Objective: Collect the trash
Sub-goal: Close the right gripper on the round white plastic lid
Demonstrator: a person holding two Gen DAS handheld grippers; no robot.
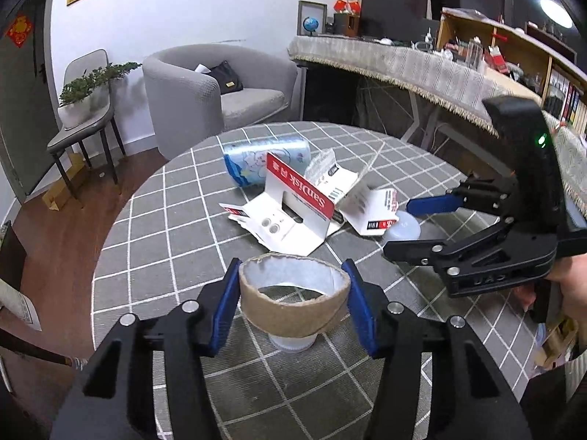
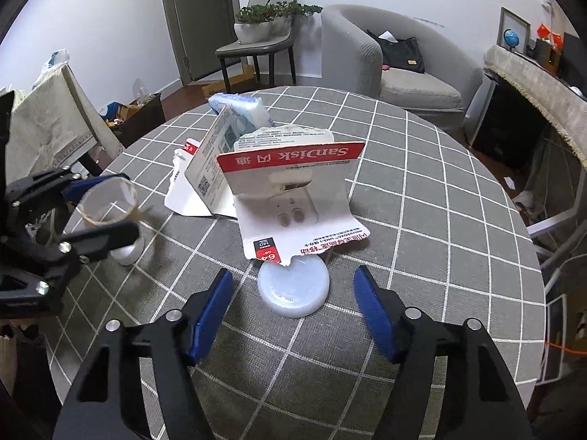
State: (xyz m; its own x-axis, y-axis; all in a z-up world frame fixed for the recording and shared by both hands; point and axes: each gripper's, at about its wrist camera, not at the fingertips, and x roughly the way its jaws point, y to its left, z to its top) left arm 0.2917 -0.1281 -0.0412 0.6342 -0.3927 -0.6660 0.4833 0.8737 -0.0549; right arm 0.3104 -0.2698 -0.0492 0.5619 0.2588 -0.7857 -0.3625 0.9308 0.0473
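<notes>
My left gripper [image 1: 291, 304] is shut on a brown cardboard tape ring [image 1: 293, 304] and holds it above a small white cap [image 1: 291, 343] on the round checked table [image 1: 154, 227]. The ring also shows in the right wrist view [image 2: 106, 201], blurred. My right gripper [image 2: 293, 304] is open, its blue fingers on either side of a pale round plastic lid [image 2: 293, 286] that lies flat on the table. Torn red-and-white SanDisk card packaging [image 2: 293, 190] stands just behind the lid. A blue-and-white plastic pack [image 1: 264, 157] lies farther back.
A grey armchair [image 1: 220, 88] with a black bag stands behind the table. A chair with a potted plant [image 1: 84, 95] stands at the left. A long cloth-covered desk [image 1: 422, 69] with shelves runs along the right. A dark bin with rubbish [image 2: 135, 117] stands on the floor.
</notes>
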